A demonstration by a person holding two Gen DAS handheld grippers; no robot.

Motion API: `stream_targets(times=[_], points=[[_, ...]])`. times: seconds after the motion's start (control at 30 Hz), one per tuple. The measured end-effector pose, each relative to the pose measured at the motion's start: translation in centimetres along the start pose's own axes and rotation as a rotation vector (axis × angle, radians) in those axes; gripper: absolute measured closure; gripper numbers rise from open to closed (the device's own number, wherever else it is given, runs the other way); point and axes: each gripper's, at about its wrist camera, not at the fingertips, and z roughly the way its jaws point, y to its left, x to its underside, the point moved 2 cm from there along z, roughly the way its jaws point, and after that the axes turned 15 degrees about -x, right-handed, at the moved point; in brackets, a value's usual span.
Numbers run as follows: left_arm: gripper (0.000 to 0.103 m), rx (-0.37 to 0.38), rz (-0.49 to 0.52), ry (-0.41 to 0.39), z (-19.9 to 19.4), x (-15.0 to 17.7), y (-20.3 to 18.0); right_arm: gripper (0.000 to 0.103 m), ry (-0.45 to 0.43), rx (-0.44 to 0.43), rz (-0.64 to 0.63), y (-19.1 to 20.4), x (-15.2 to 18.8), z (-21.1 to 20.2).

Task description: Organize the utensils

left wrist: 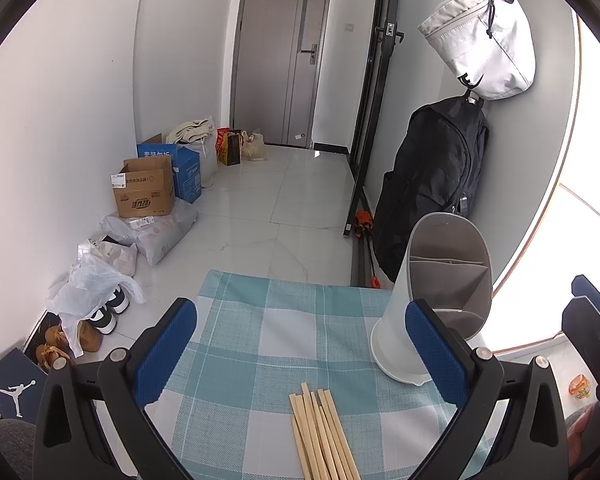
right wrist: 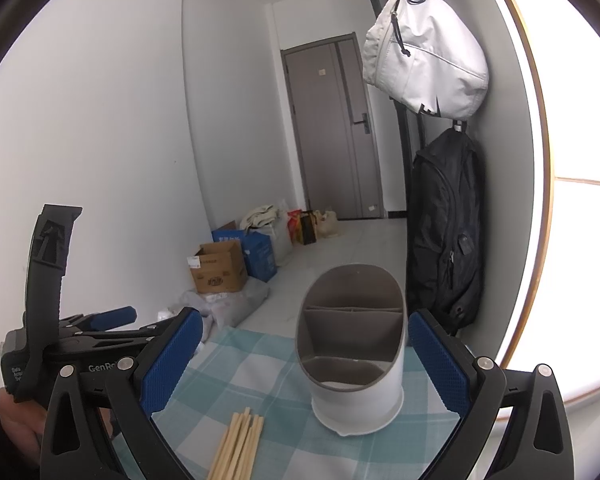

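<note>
On the checked cloth (left wrist: 260, 340), the chopsticks (left wrist: 320, 432) lie in a loose bunch just beside the empty white holder (right wrist: 352, 344). The left gripper (left wrist: 302, 350) and right gripper (right wrist: 306, 360) both hang over them, fingers wide apart and holding nothing. I think the best way is to come straight down, pinch the whole bunch near its middle, and squeeze so none slip out.

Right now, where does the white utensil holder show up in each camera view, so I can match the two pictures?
Left wrist view: the white utensil holder stands at right of centre on the checked cloth, partly behind the right blue pad.
Right wrist view: the holder sits at lower centre, between the open jaws.
Shared landmark: the bundle of wooden chopsticks lies on the cloth, nearer the camera, left of the holder.
</note>
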Motion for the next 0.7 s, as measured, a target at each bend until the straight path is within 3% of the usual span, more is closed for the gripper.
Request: stream_targets(times=[0.47, 0.7], points=[[0.002, 0.001, 0.0, 0.008, 0.2, 0.1, 0.0, 0.0, 0.003, -0.002, 0.0, 0.0, 0.0, 0.1], [0.002, 0.031, -0.007, 0.06, 1.0, 0.4, 0.3, 0.0, 0.024, 0.005, -0.018, 0.4, 0.3, 0.7]])
